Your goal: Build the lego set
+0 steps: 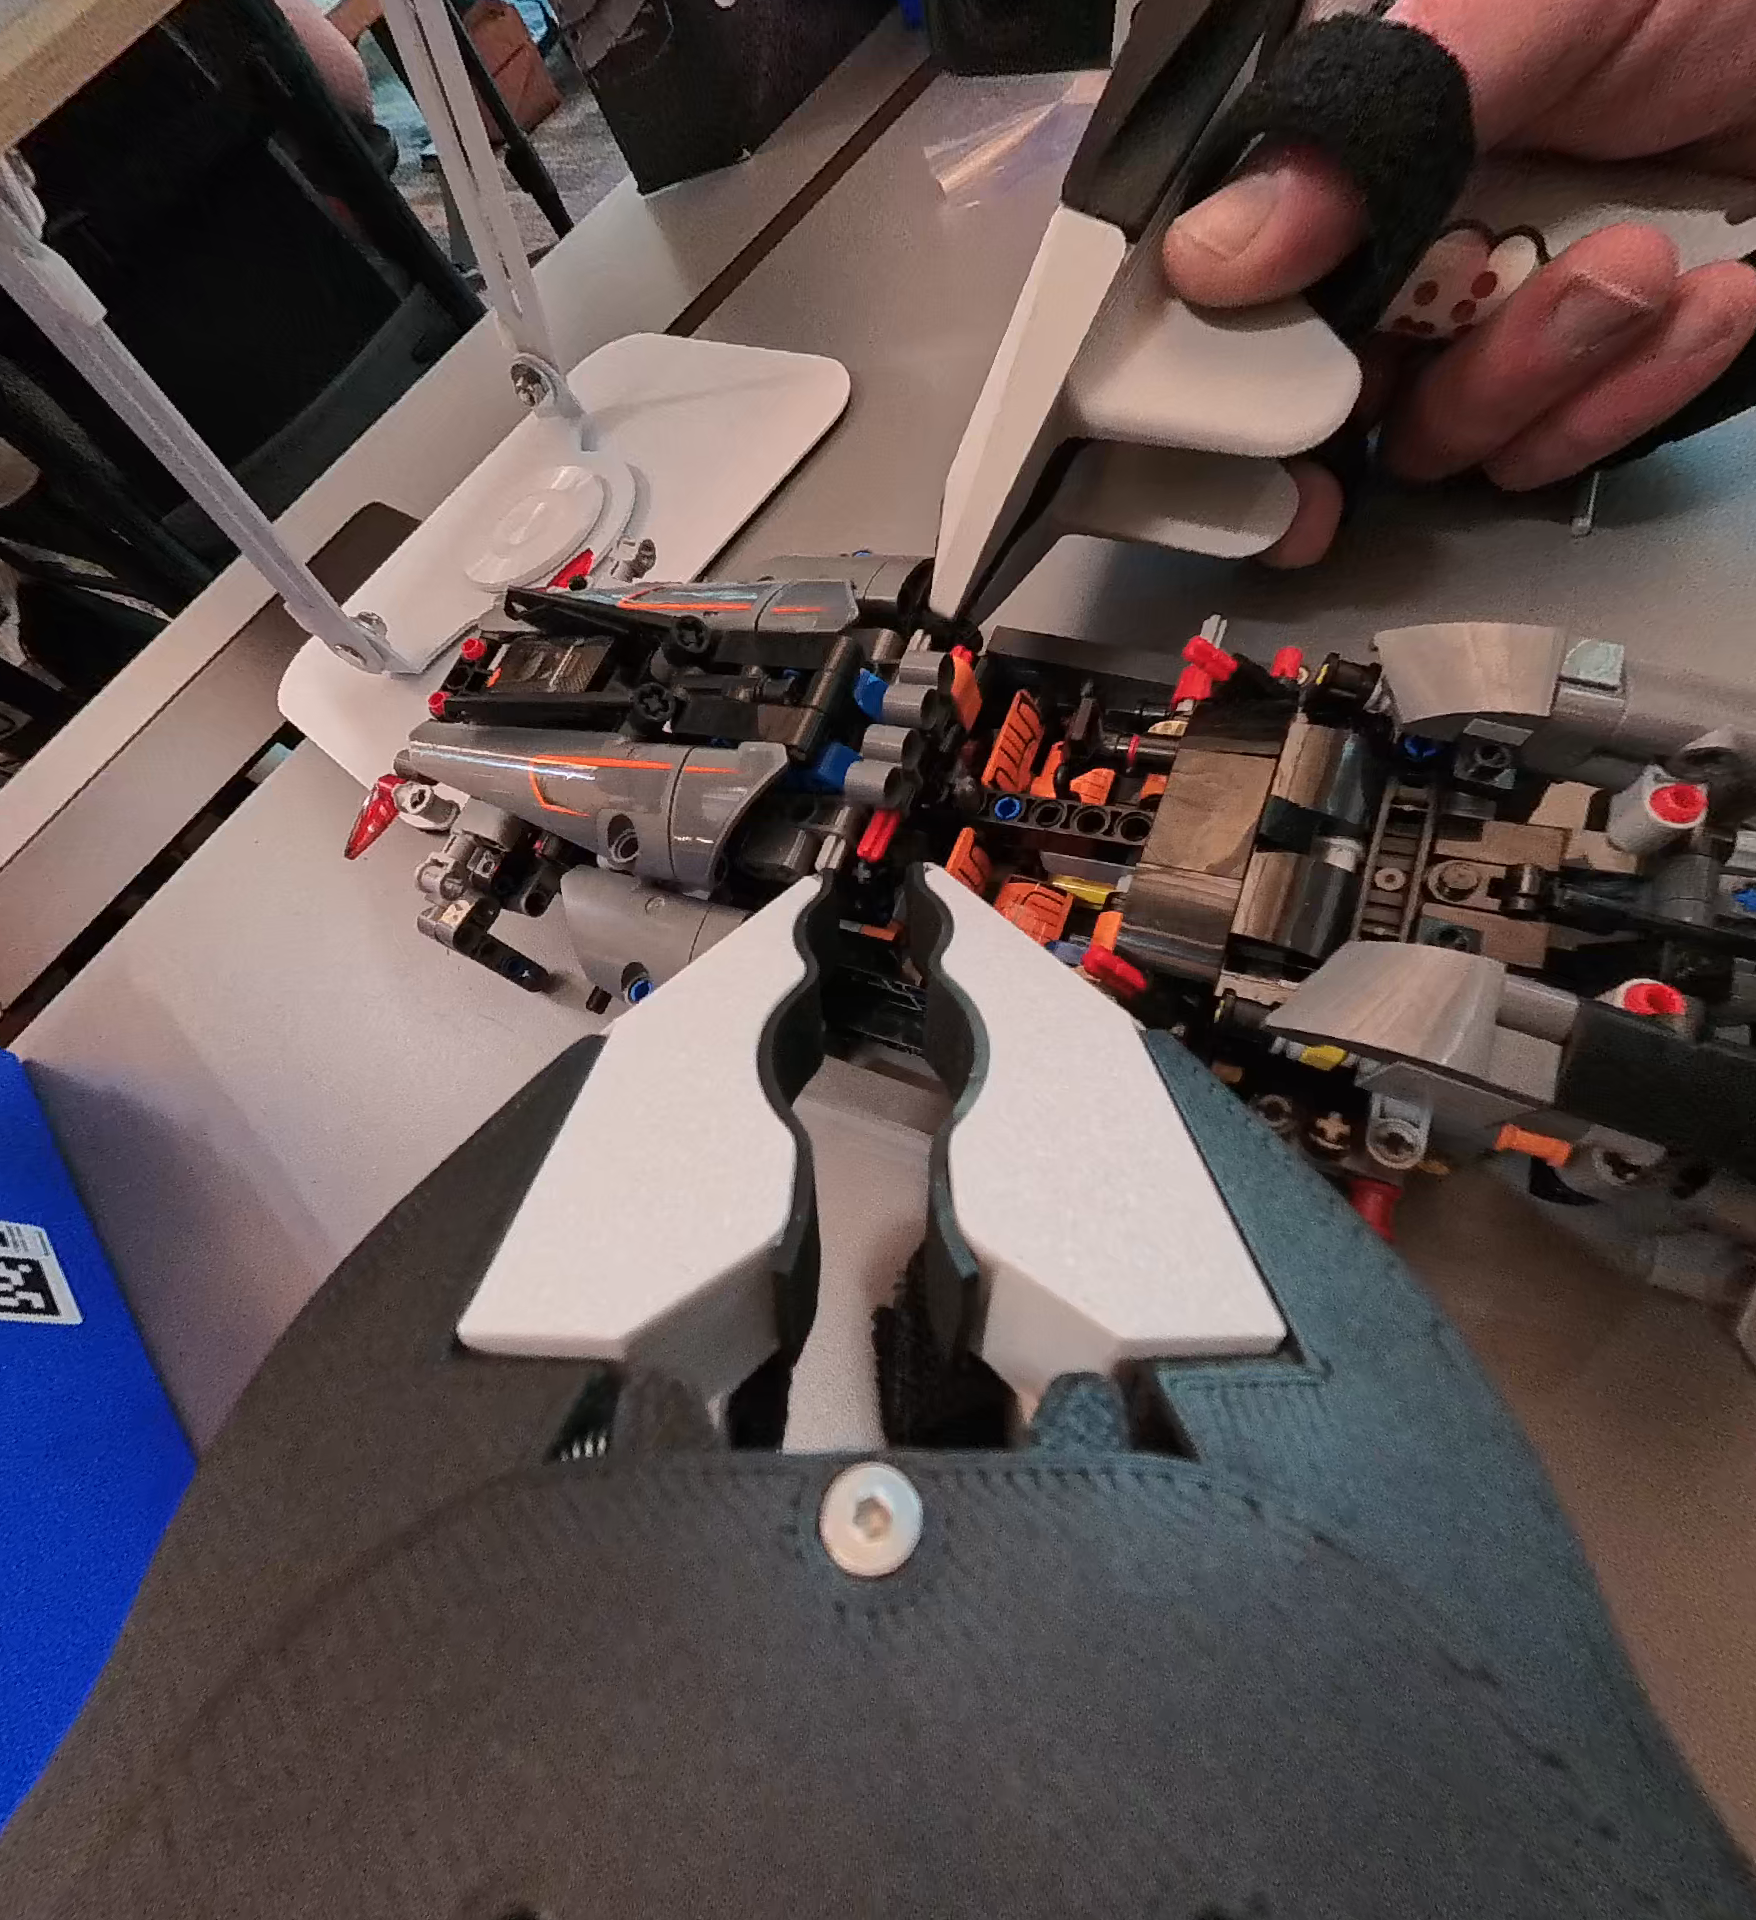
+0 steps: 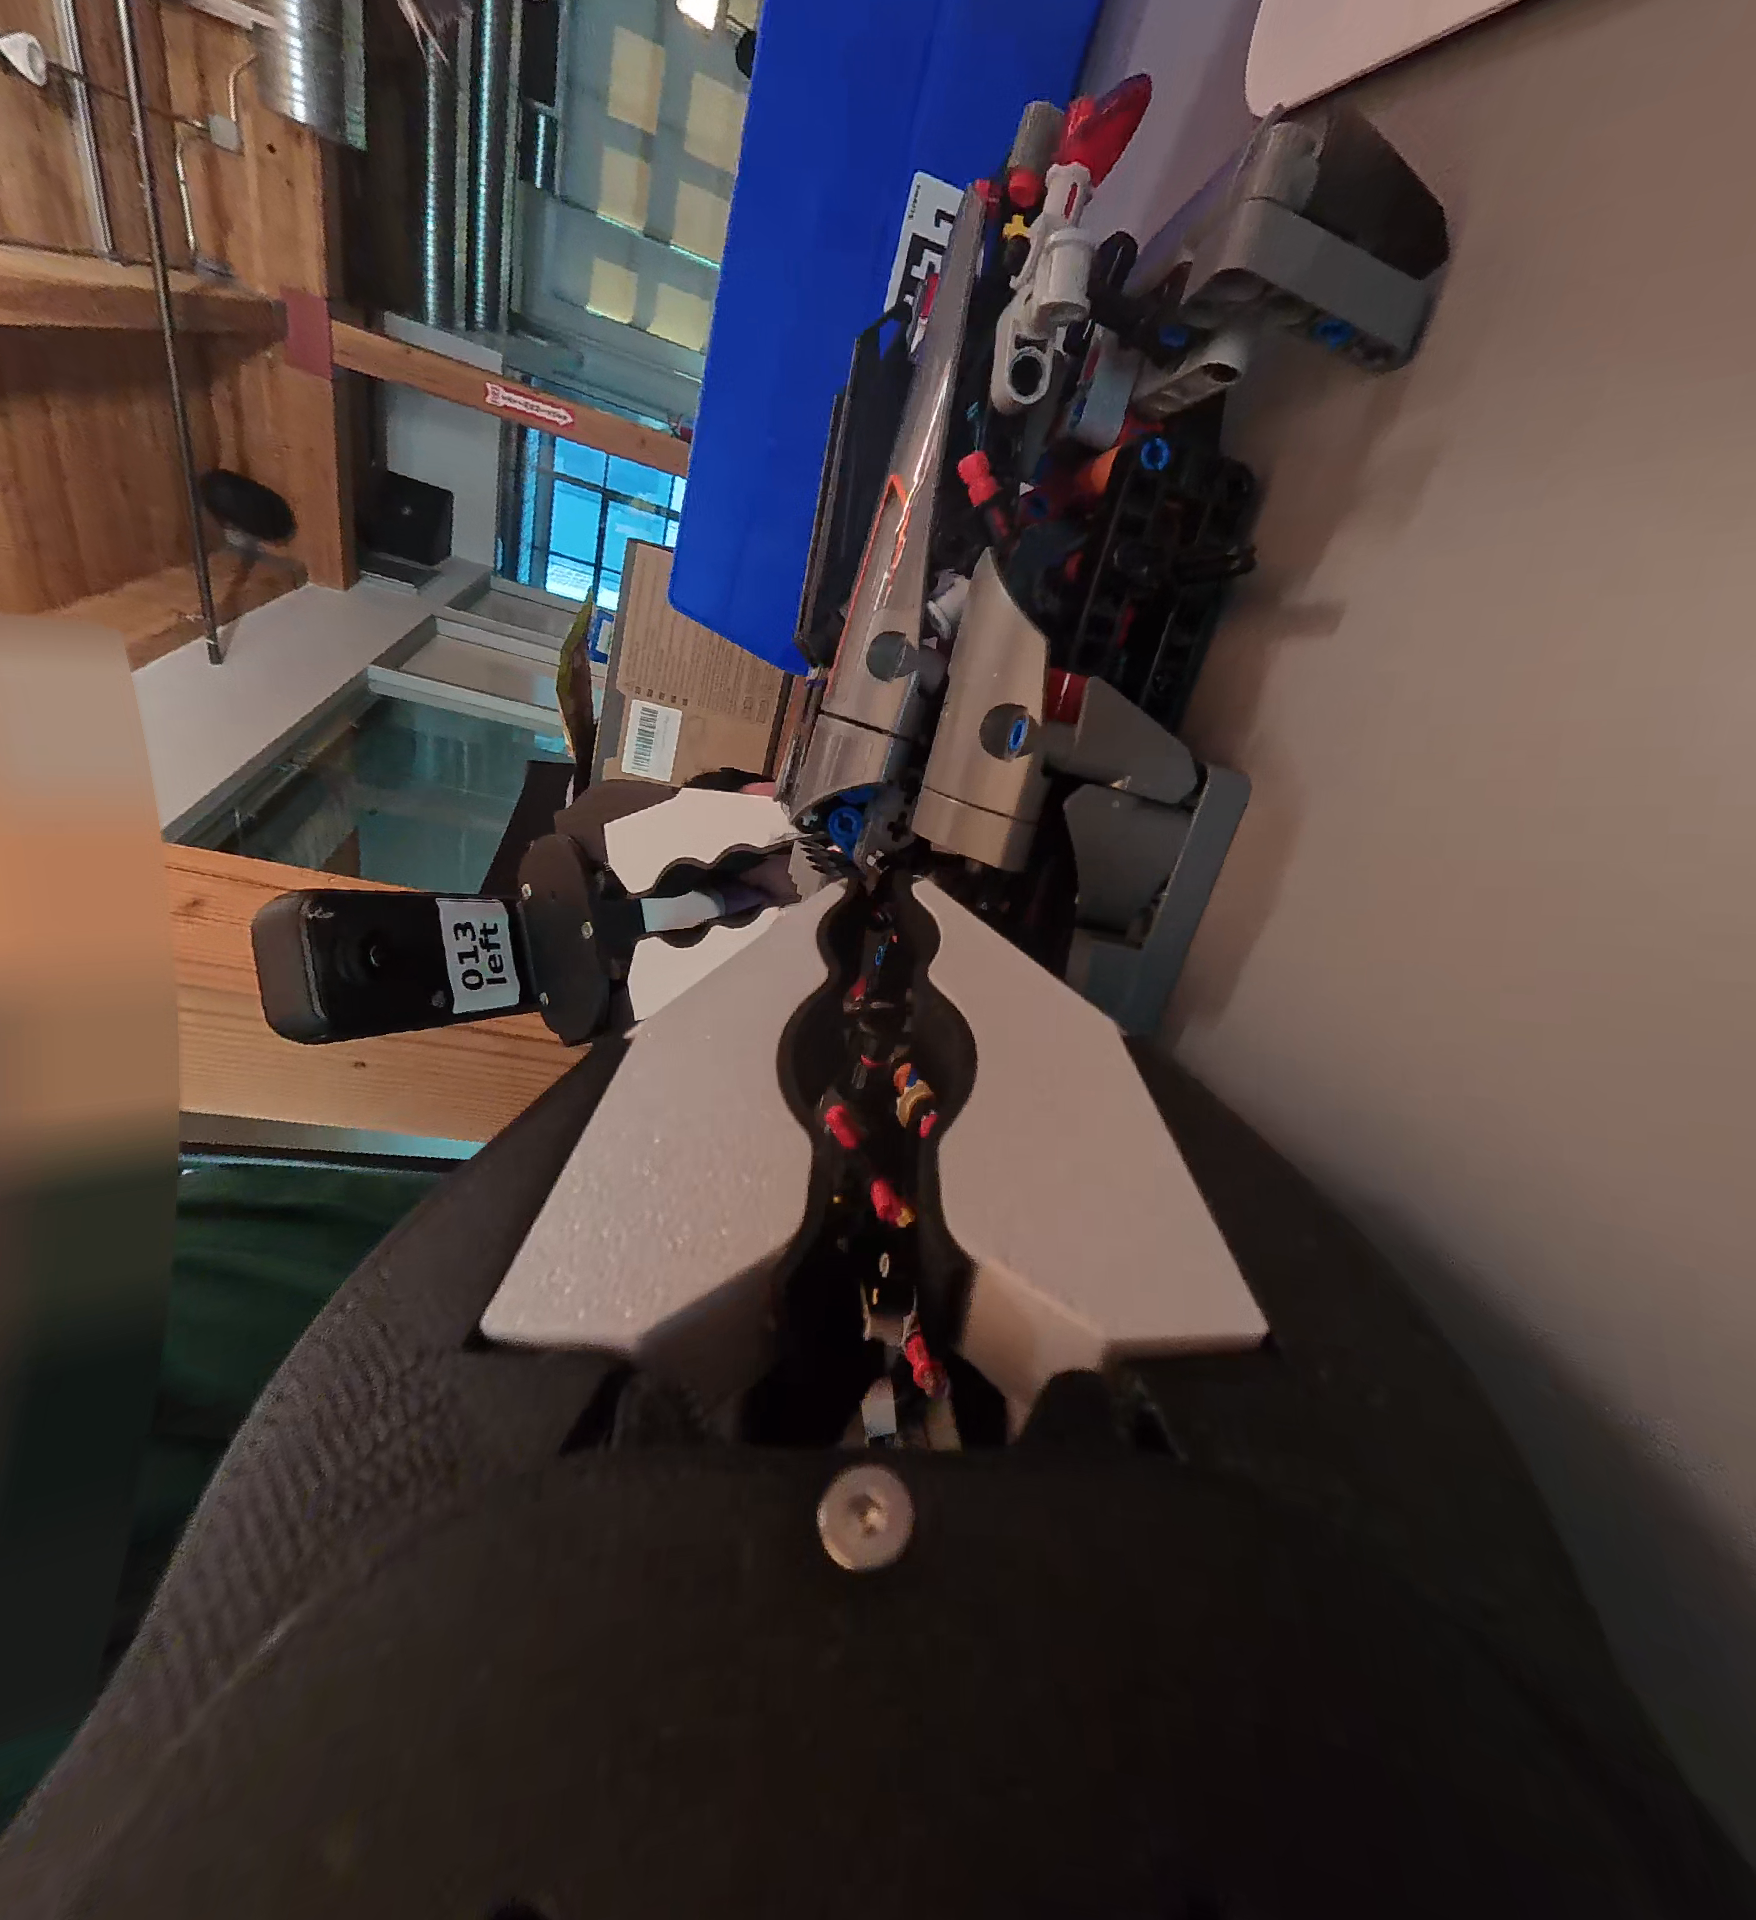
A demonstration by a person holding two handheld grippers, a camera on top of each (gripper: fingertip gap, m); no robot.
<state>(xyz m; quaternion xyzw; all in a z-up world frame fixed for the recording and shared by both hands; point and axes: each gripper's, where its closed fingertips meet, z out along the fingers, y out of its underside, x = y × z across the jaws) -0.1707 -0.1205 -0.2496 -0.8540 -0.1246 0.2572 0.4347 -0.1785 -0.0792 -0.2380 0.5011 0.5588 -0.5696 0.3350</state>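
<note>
A grey, black and orange lego car point(image 1: 1217, 810) lies on the grey table point(image 1: 230, 1018). My left gripper point(image 1: 872, 883) is at its near side, with the jaws closed narrowly on a black part of the car's edge. My right gripper point(image 1: 941, 618) comes down from above at the far side, held by a hand point(image 1: 1580, 312). Its tips are pinched together on a dark part of the car. In the right wrist view the car point(image 2: 967, 675) appears turned on its side. There my right gripper point(image 2: 869, 883) touches it, and the left gripper point(image 2: 708, 862) meets it from the left.
A white lamp base point(image 1: 666, 436) with its arm stands just behind the car's nose. A blue box point(image 1: 12, 1351) with a tag sits at the near left and also shows in the right wrist view point(image 2: 853, 260). The table edge runs along the left. There is about 5 cm between the tips of the two grippers.
</note>
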